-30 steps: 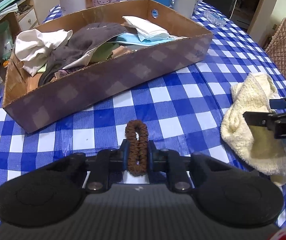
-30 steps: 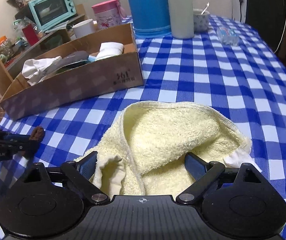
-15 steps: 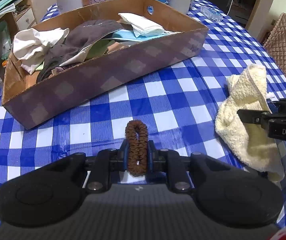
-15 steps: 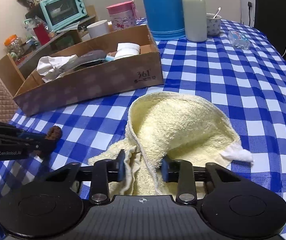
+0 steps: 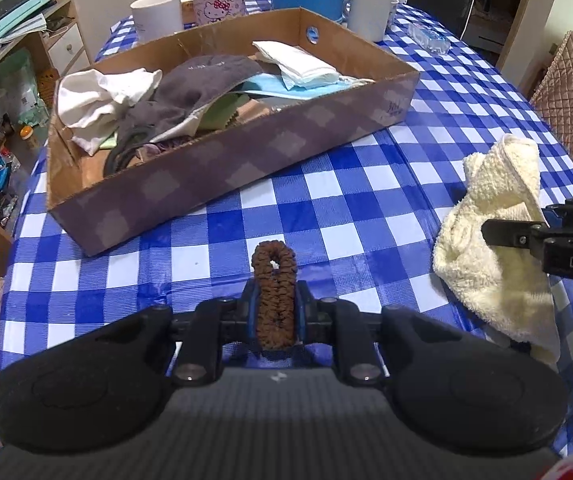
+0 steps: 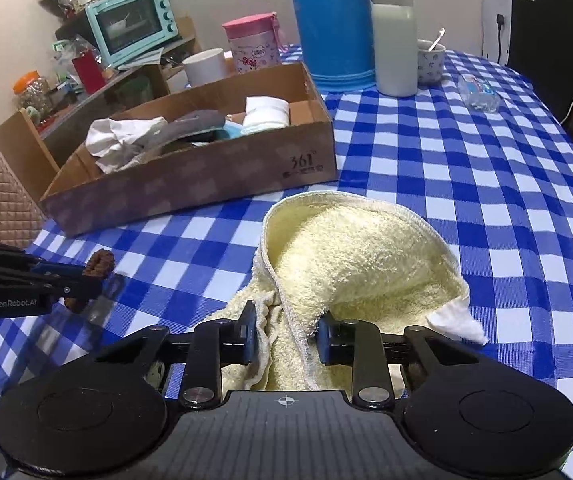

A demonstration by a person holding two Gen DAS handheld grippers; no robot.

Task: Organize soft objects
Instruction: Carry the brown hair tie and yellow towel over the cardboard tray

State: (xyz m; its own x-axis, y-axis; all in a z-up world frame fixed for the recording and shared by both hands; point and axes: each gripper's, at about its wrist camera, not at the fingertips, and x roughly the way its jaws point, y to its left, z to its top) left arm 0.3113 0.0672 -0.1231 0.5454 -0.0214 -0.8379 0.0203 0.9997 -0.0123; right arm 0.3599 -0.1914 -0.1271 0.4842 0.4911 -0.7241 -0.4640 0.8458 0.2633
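The left tool (image 5: 274, 312) is clenched on a brown hair tie (image 5: 273, 280), whose loop sticks out ahead of the fingers over the checked bench (image 5: 366, 200). The right tool (image 6: 286, 336) has just been closing and now pinches a bunched fold of the yellow towel (image 6: 358, 256), most of which spreads on the bench just ahead of it. Farther ahead and to the left of both tools stands the cardboard box (image 5: 222, 168), holding cloths.
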